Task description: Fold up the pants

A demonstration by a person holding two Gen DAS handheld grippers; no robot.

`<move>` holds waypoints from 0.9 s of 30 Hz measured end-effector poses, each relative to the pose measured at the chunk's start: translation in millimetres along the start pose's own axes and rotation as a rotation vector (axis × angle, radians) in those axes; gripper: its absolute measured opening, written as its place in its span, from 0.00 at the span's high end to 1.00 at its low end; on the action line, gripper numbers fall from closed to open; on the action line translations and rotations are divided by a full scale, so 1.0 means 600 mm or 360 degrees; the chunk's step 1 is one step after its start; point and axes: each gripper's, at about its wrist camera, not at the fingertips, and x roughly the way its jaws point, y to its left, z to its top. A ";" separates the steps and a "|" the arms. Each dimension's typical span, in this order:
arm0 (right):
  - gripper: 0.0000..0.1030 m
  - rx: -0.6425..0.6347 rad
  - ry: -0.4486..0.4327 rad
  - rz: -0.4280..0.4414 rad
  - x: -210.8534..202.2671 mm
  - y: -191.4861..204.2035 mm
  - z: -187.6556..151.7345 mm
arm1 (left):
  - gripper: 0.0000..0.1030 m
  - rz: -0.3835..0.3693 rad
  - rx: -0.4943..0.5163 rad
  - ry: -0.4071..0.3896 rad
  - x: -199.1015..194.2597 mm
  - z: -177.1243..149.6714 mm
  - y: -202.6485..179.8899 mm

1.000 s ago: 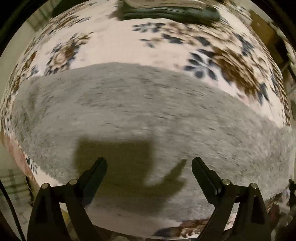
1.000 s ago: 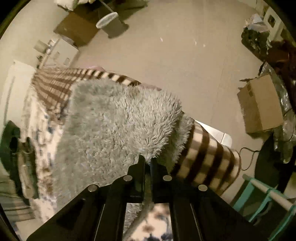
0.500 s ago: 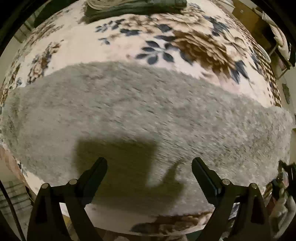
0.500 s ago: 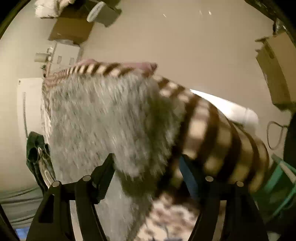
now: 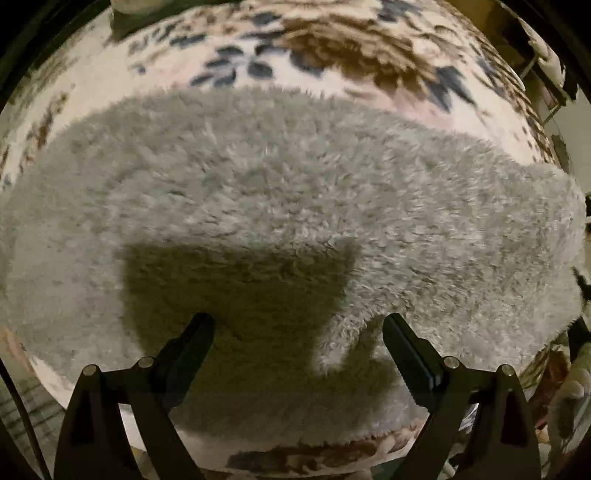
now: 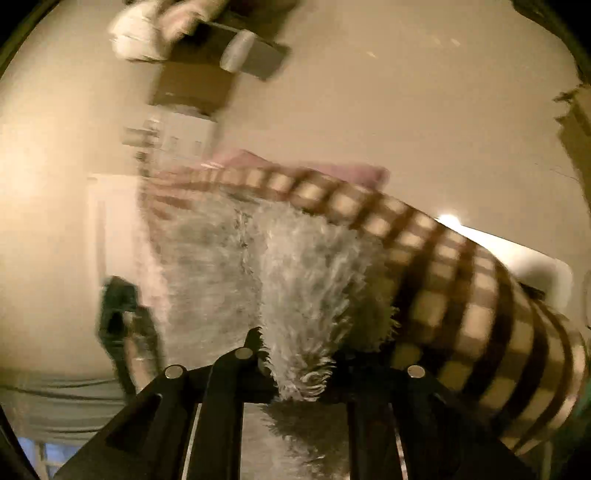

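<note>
Grey fluffy pants [image 5: 295, 184] lie spread flat on a floral blanket [image 5: 332, 55]. My left gripper [image 5: 295, 325] points straight down just above the near part of the pants, open, with nothing between its fingers; its shadow falls on the fabric. In the right wrist view, the pants [image 6: 303, 266] end at the bed's checked edge [image 6: 461, 295]. My right gripper [image 6: 303, 362] is closing, and a tuft of the pants' edge is pinched between its jaws. The fluff hides its right fingertip.
A stack of dark folded clothes [image 5: 125, 18] lies at the far side of the bed, also seen as dark clothes [image 6: 118, 306] in the right wrist view. Beyond the bed is beige floor [image 6: 406, 92] with a cardboard box [image 6: 192, 88] and a bin [image 6: 251, 55].
The left gripper sank closer to the pants and slid along them, still open. The right gripper let go of the pants' edge, opened wide, then closed on the edge again lower down.
</note>
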 end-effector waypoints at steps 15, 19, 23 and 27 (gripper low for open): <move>0.85 0.0025 0.0055 0.0138 0.012 -0.005 0.021 | 0.00 -0.0152 -0.0263 0.0222 0.096 0.035 0.062; 0.85 -0.0114 0.0038 0.0129 -0.028 0.055 0.002 | 0.00 -0.0242 -0.0320 0.0223 0.061 0.050 0.077; 0.85 -0.0452 0.0041 0.0070 -0.046 0.185 -0.052 | 0.00 -0.0225 -0.0303 0.0033 -0.027 0.033 0.103; 0.85 -0.0818 0.0137 0.0051 -0.039 0.303 -0.164 | 0.00 -0.0284 -0.0386 -0.0061 -0.103 0.003 0.170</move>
